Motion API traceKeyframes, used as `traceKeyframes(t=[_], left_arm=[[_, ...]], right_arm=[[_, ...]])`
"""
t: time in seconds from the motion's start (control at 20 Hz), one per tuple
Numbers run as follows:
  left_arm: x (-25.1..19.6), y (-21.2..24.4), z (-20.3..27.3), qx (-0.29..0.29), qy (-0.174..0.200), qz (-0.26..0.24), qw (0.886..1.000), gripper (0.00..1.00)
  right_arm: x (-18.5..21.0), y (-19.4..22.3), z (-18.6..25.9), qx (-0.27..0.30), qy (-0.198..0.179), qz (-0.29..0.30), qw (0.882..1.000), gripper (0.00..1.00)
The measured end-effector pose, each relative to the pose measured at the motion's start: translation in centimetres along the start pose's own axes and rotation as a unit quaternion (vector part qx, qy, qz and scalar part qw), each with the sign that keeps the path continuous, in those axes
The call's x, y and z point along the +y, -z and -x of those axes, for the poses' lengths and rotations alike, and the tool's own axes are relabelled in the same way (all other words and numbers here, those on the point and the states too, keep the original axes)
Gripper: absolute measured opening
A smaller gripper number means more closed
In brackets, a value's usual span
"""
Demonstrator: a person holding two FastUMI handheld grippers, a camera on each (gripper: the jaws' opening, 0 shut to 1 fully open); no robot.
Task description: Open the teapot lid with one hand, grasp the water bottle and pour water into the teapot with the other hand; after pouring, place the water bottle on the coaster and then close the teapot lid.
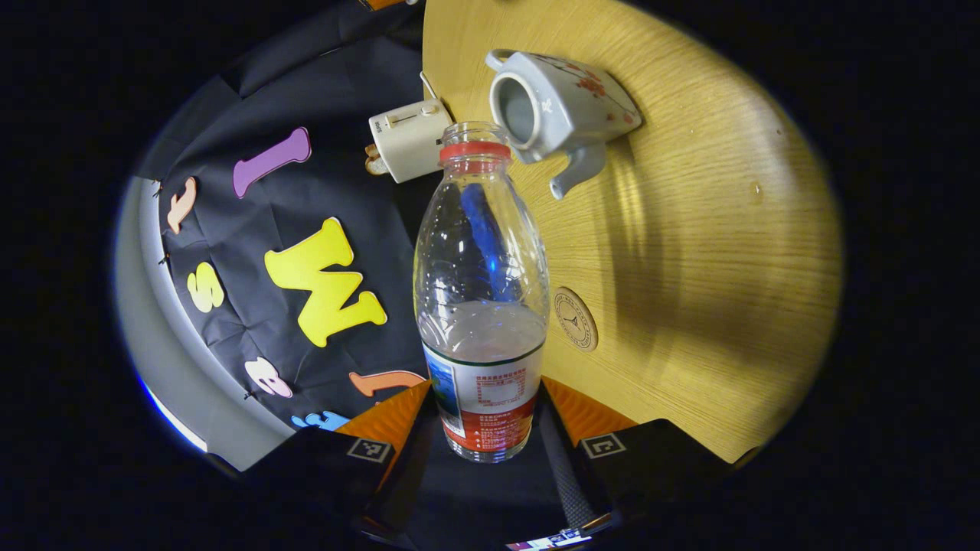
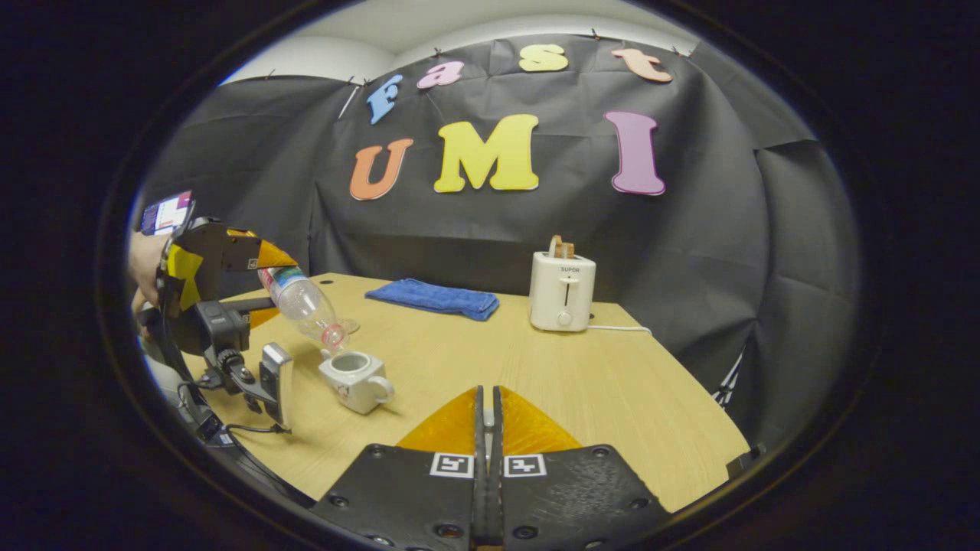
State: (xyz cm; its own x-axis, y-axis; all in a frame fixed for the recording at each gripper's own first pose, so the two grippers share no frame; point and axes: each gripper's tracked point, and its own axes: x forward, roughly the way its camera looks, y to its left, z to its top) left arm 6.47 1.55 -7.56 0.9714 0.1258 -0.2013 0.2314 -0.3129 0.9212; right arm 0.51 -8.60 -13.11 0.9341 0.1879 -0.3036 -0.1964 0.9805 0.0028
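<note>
Water bottle [image 2: 306,306] tilted mouth-down above the open teapot [image 2: 354,380] on the counter [image 2: 612,383].
Left claw [image 1: 490,440] grips the bottle's labelled base between both fingers; water lies partway up inside. Coaster [image 1: 575,318] lies beside the bottle. Right claw [image 2: 487,428] is closed, empty, well apart. Toaster [image 2: 562,291] and blue cloth [image 2: 433,298] stand behind.

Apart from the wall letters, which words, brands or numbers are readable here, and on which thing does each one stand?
"SUPOR": on the toaster front.
Bottle label: print too small to read.
Coaster stamp: too blurred to read.
</note>
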Motion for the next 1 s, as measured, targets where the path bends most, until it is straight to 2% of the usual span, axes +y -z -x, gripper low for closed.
traceKeyframes(t=[0.7, 0.8, 0.85, 1.0], left_arm=[[0.9, -0.2, 0.0, 0.010, 0.000, -0.041, 0.999, 0.74], [1.4, -0.1, -0.1, 0.013, -0.002, -0.048, 0.999, 0.79], [1.5, -0.2, -0.2, 0.013, -0.003, -0.052, 0.999, 0.75], [2.2, -0.3, 0.0, 0.015, -0.013, -0.064, 0.998, 0.75]], right_arm=[[0.2, 0.1, 0.1, -0.001, -0.003, -0.005, 1.000, 0.00], [0.2, 0.2, 0.1, -0.001, -0.003, -0.006, 1.000, 0.00], [0.1, 0.3, 0.1, -0.001, -0.003, -0.006, 1.000, 0.00], [-0.1, 0.2, 0.3, -0.002, -0.002, -0.006, 1.000, 0.00]])
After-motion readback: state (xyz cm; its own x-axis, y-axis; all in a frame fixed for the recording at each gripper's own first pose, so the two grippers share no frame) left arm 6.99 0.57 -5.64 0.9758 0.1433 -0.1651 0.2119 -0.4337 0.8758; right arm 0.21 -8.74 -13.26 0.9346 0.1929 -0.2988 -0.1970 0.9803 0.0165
